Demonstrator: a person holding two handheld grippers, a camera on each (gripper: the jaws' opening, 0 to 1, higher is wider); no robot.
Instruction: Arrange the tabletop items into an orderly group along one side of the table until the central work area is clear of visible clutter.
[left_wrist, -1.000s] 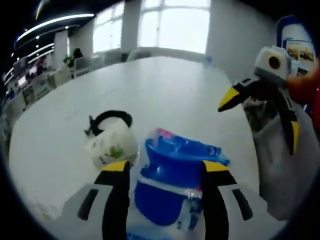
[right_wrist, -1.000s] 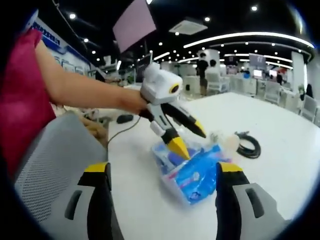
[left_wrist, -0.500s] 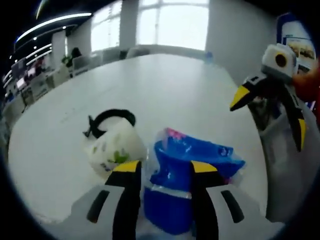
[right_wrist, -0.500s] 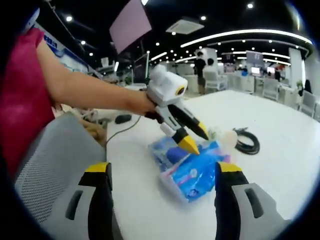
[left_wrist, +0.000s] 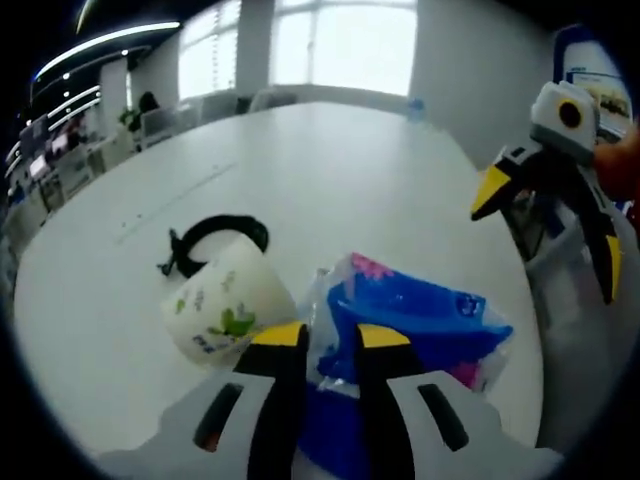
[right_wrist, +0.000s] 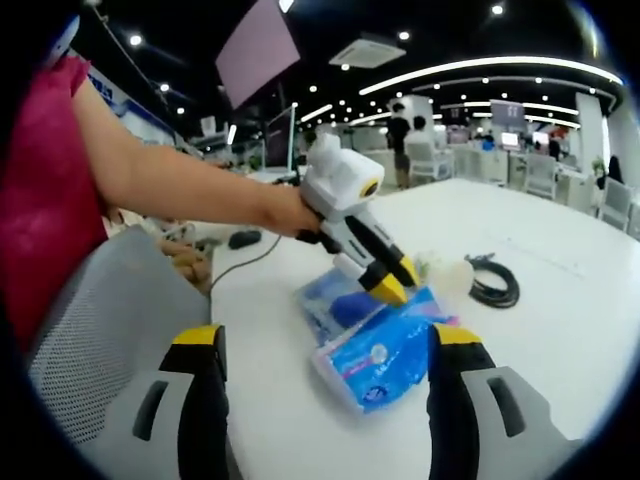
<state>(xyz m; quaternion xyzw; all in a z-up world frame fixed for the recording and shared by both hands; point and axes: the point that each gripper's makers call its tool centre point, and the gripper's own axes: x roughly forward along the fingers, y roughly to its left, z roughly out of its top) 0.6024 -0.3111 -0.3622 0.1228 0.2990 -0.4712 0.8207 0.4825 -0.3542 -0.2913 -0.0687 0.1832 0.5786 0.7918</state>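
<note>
Two yellow-tipped jaws of our left gripper rise from the bottom of the left gripper view, drawn close together and pinching the near edge of a blue plastic packet that lies on the white table. Just to the left of the packet, touching or nearly touching it, a white cup with a green printed pattern lies tipped on its side. Just beyond the cup sits a coiled black cable. Farther off, the tabletop runs bare toward bright windows. At the right edge of this view our right gripper hangs above the table with its yellow-tipped jaws spread apart, holding nothing. In the right gripper view, those same jaws stand wide apart at the bottom, framing the scene. To the near left is a grey mesh chair back. Beyond it, over the table, the left gripper reaches in, held by a bare arm with a red sleeve, its tips closed on the blue packet. The cup lies just past the packet, and the black cable is beside it to the right. A dark computer mouse rests on the table near the arm. Far behind, an office with ceiling lights and standing people is visible.
</note>
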